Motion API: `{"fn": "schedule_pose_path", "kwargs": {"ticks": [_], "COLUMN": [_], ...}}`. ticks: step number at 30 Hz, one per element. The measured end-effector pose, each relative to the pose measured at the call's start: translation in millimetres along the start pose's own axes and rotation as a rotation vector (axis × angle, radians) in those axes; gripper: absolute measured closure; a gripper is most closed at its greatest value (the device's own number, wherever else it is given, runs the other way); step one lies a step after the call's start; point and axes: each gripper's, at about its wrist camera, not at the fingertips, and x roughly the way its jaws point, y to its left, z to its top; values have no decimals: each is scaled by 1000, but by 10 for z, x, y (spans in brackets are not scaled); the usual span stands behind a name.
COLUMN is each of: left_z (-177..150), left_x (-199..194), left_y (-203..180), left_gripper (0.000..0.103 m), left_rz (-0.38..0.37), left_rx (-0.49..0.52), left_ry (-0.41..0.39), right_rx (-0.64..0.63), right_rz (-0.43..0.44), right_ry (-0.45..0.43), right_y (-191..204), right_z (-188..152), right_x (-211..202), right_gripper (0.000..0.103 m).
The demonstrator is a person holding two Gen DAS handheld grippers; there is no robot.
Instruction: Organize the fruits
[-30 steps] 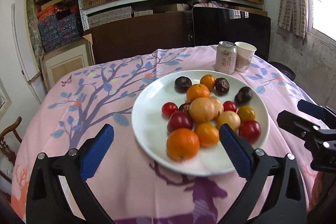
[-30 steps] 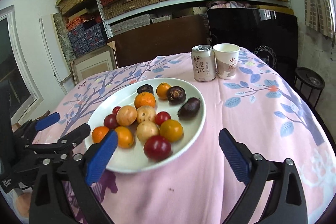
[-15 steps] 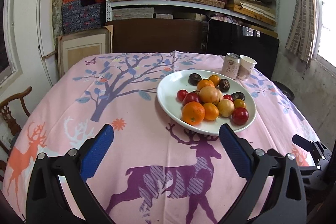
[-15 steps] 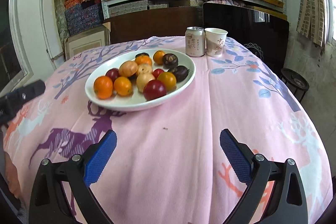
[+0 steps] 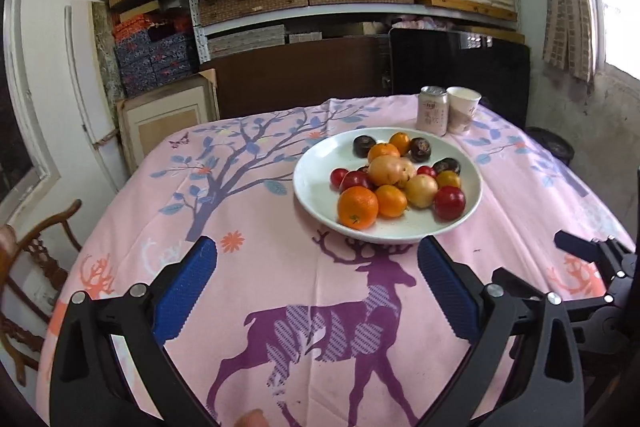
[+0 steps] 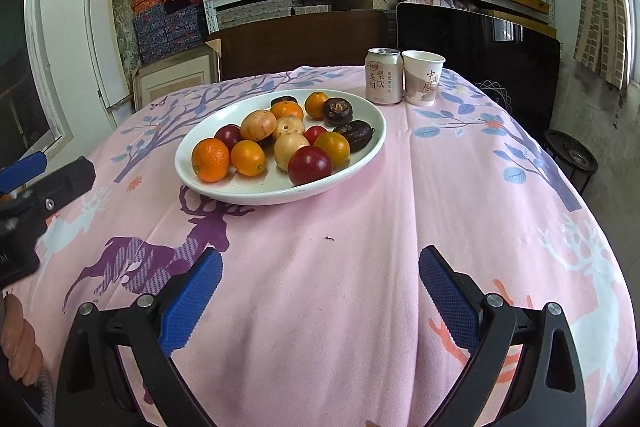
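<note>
Inspecting: fruits [image 6: 276, 139] heaped on the white plate [image 6: 208, 187], mid-table [image 6: 360, 247]. Left hand-held gripper [image 5: 318, 291] and right hand-held gripper [image 6: 320, 293] gape wide, empty, short of the plate. Fruits likely light, round, roll-prone; grip each across its widest part, gently.

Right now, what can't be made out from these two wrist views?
- Fruit at the middle of the pile on the white plate: mostly hidden by the fruit around it, both views.
- Drink can: small print too small to read, both views.
- Paper cup: contents hidden by its wall.
- Right gripper in the left view: cut off by the right edge.
</note>
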Motion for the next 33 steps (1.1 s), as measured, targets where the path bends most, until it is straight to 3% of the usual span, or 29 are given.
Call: {"fn": "schedule_pose_path", "kwargs": {"ticks": [2, 19, 33], "left_z": [-21, -61, -54], "left_x": [-13, -148, -175], "left_y": [-59, -122, -62], "left_gripper": [4, 4, 4], "left_rz": [23, -88, -83], "left_rx": [14, 1, -29], "left_ry": [13, 7, -1], "right_rx": [-8, -13, -9], "right_rz": [-1, 6, 8], "right_ry": [2, 16, 19], "right_y": [13, 13, 15], "right_z": [-2, -23, -27], "right_x": [2, 32, 48], "right_gripper": [3, 4, 4]}}
